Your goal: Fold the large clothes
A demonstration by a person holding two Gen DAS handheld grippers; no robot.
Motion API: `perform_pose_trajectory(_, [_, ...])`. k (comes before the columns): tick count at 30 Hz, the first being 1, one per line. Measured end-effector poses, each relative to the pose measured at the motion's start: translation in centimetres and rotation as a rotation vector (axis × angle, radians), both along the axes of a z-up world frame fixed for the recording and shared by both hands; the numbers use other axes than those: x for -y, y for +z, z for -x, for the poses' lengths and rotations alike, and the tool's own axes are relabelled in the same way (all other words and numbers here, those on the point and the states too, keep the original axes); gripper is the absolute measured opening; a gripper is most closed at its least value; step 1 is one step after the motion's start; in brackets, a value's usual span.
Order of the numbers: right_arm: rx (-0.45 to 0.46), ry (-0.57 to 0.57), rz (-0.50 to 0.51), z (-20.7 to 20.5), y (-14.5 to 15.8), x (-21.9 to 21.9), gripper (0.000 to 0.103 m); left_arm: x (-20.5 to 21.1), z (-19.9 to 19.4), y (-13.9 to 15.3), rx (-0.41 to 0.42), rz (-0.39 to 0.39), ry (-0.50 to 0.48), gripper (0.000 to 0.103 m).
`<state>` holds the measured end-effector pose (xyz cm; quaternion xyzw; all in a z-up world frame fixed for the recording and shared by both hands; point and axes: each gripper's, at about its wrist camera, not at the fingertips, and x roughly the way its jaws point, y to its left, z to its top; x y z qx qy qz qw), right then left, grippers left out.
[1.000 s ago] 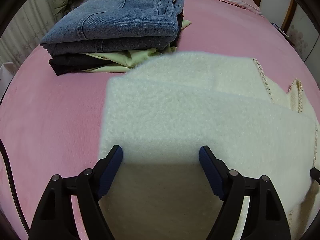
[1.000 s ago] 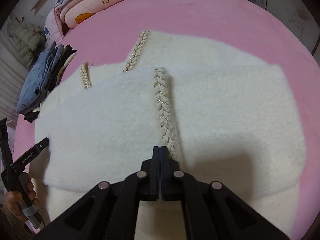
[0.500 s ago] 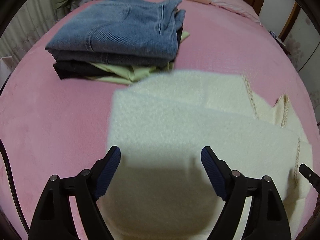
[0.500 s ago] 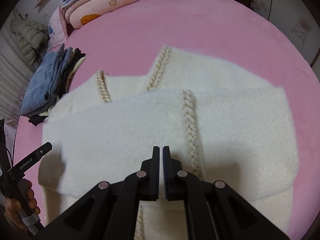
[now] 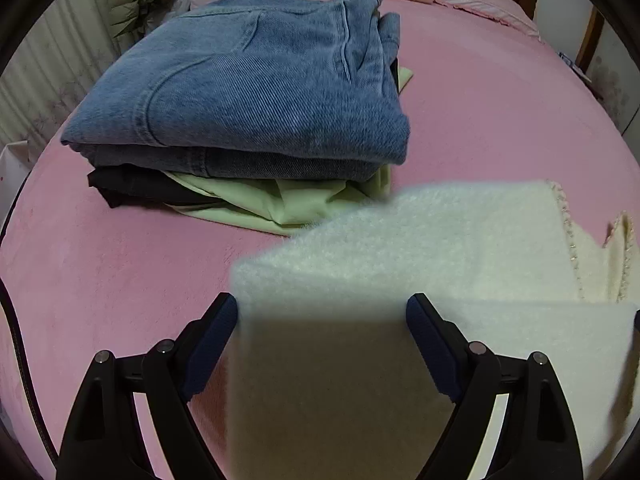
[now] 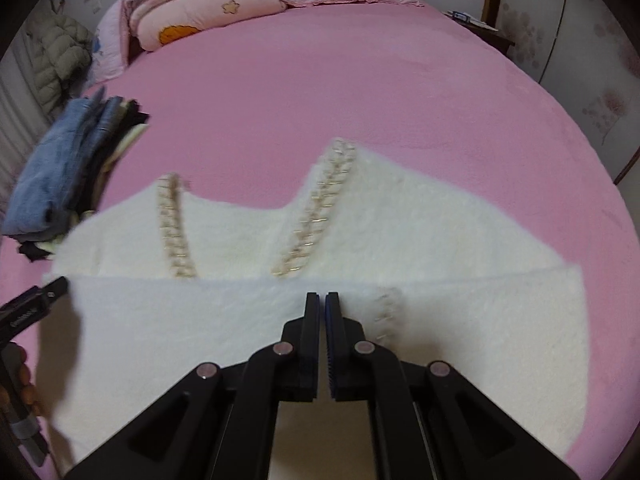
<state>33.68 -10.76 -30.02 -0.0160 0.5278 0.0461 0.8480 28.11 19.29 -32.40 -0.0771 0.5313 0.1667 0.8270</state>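
The white fleece garment (image 6: 400, 248) lies flat on the pink bed (image 6: 360, 100), filling the lower half of both views. Its near section is folded over the far section. 2 braided trim strips (image 6: 316, 224) run up the far section to the neckline, and a 3rd short strip shows on the folded layer at centre right of the right wrist view.

The left gripper (image 5: 322, 336) stands wide open over the garment's corner at lower centre of the left wrist view. Its jaws have just been opening, and neither pad presses on the fleece lying beneath them.

The right gripper (image 6: 322, 300) is closed at lower centre of its view, with only a thin slit between the pads and nothing visibly held.

A stack of folded clothes (image 5: 256, 92), jeans on top, sits in the upper left of the left wrist view, just beyond the garment.
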Motion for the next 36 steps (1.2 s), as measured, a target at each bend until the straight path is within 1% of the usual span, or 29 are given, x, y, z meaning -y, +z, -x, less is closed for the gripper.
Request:
perform_pose_trajectory(2, [-0.008,-0.009,0.011,-0.4,-0.9,1.1,0.001,-0.1,-0.1,-0.7,0.005,-0.03,-0.009,0.096])
perform_pose_trajectory(3, [-0.011,-0.008,0.004,-0.5,-1.1,1.5,0.0,-0.3,-0.1,-1.1,0.012,-0.043,-0.009,0.102])
perform_pose_trajectory(4, [-0.01,-0.003,-0.014,-0.4,-1.2,1.9,0.0,-0.5,0.0,-1.3,0.019,-0.045,-0.006,0.103])
perform_pose_trajectory(7, [-0.007,0.011,-0.017,0.0,-0.8,2.4,0.0,-1.5,0.4,-2.1,0.048,0.011,0.014,0.103])
perform_pose_trajectory(9, [-0.023,0.004,-0.044,0.3,-0.4,2.9,0.0,-1.9,0.5,-2.1,0.058,0.03,0.025,0.103])
perform_pose_trajectory(10, [-0.031,-0.007,-0.063,0.4,-0.2,3.3,0.0,-1.8,0.5,-2.0,0.058,0.028,0.027,0.103])
perform_pose_trajectory(11, [-0.038,-0.025,-0.073,0.6,0.2,3.6,0.004,-1.8,0.5,-1.7,0.053,0.025,0.031,0.103])
perform_pose_trajectory(13, [-0.048,-0.073,-0.043,1.1,1.0,4.3,0.005,-1.9,0.3,-0.8,0.047,0.035,0.03,0.103])
perform_pose_trajectory(16, [-0.05,-0.105,-0.065,2.5,2.5,5.5,0.005,-1.9,0.7,2.0,0.089,0.064,0.019,0.103])
perform_pose_trajectory(17, [-0.046,-0.118,-0.065,3.3,3.5,5.9,0.005,-1.7,1.0,3.6,0.109,0.073,0.003,0.103])
perform_pose_trajectory(19, [-0.032,-0.137,-0.066,4.8,5.2,6.8,0.005,-1.1,1.8,5.9,0.133,0.062,-0.031,0.103])
perform_pose_trajectory(21, [-0.02,-0.159,-0.074,6.2,6.8,7.6,0.005,-0.4,2.8,8.7,0.15,0.019,-0.067,0.103])
perform_pose_trajectory(22, [-0.011,-0.175,-0.085,7.3,8.1,8.1,0.005,0.1,3.4,10.0,0.159,0.015,-0.09,0.103])
perform_pose_trajectory(24, [0.001,-0.195,-0.096,8.7,9.8,8.6,0.005,1.0,4.7,12.7,0.168,0.023,-0.123,0.103])
perform_pose_trajectory(25, [0.007,-0.203,-0.1,9.5,10.8,9.0,0.005,1.5,5.6,14.3,0.17,0.049,-0.141,0.103])
perform_pose_trajectory(29, [0.032,-0.224,-0.112,13.1,14.7,9.9,0.005,2.6,8.8,17.8,0.177,0.104,-0.162,0.103])
perform_pose_trajectory(33, [0.076,-0.218,-0.128,15.9,18.2,10.0,0.006,4.5,11.6,21.3,0.186,0.123,-0.168,0.103])
perform_pose_trajectory(36, [0.115,-0.186,-0.139,18.0,20.8,9.6,0.007,6.0,14.3,23.9,0.19,0.129,-0.169,0.103])
